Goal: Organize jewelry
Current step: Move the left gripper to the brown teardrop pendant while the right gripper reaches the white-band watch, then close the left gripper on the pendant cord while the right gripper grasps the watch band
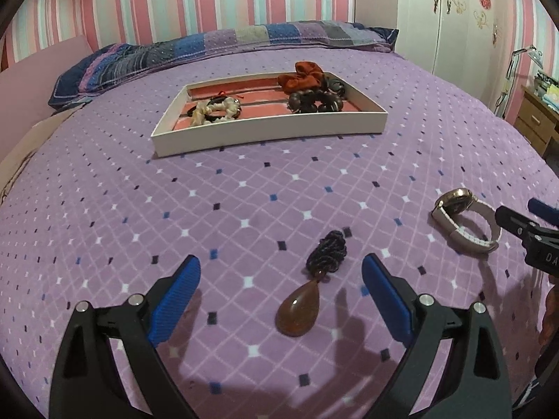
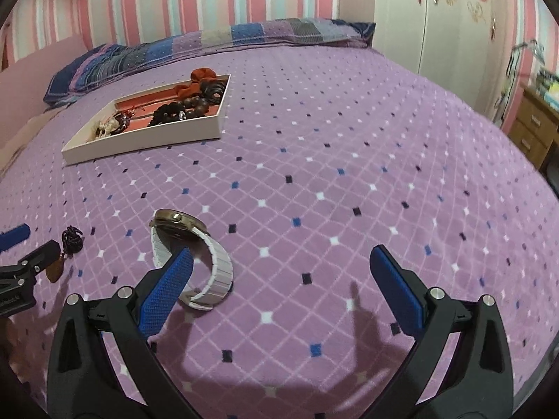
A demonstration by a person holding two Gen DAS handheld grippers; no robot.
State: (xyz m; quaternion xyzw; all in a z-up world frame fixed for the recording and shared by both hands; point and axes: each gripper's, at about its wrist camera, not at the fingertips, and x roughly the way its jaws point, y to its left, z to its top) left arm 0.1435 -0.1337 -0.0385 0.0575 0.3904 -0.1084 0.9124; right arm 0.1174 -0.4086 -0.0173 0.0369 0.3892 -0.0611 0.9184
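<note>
An amber teardrop pendant [image 1: 298, 310] on a bunched dark cord [image 1: 327, 251] lies on the purple bedspread, between the spread fingers of my open left gripper [image 1: 281, 272]. A gold watch with a white band [image 1: 464, 218] lies to its right; in the right wrist view the watch [image 2: 195, 258] sits just by the left fingertip of my open right gripper [image 2: 281, 262], outside the gap. The white tray [image 1: 269, 131] with a pink lining holds a red scrunchie [image 1: 302, 76], dark bead bracelets [image 1: 314, 99] and a pale bracelet [image 1: 215, 110]. The pendant [image 2: 56, 269] shows at the right view's far left.
The bed [image 2: 349, 174] has a patchwork pillow [image 1: 216, 45] at the head, by a striped wall. A white wardrobe [image 1: 450, 17] and a wooden drawer unit [image 1: 534, 122] stand to the right. The right gripper's tip [image 1: 517, 223] shows at the left view's right edge.
</note>
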